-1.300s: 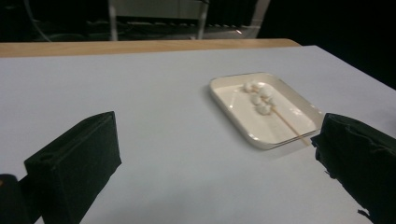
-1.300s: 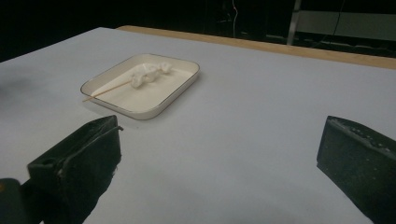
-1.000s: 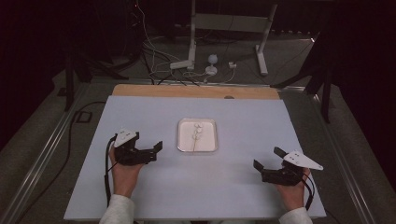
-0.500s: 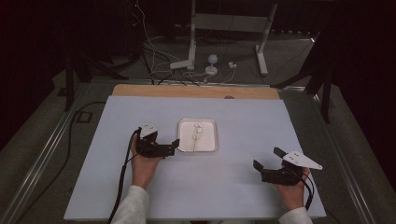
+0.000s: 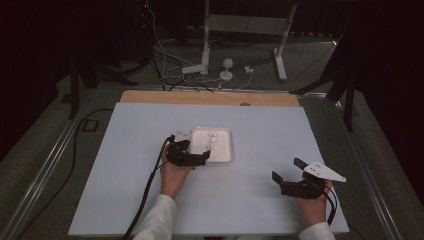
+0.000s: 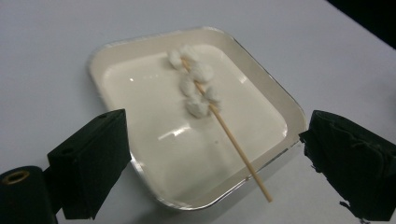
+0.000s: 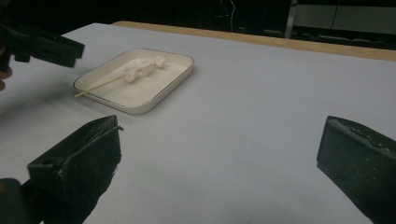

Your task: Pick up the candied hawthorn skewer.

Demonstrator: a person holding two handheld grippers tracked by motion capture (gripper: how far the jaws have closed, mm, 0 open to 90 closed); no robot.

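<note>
Skewer [image 6: 232,138]: wooden stick threaded with white lumps, lying aslant in a shallow white tray [image 6: 117,65] mid-table, its bare end jutting over the rim. Left gripper [image 6: 212,158]: at the tray's near edge, jaws spread and just closing slightly, nothing between them. Right gripper [image 5: 287,170]: well apart, jaws spread, empty

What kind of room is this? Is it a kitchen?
Probably not a kitchen; it looks like a lab or studio: a plain white table, loose cables on the floor, a metal stand, dark curtains around.
</note>
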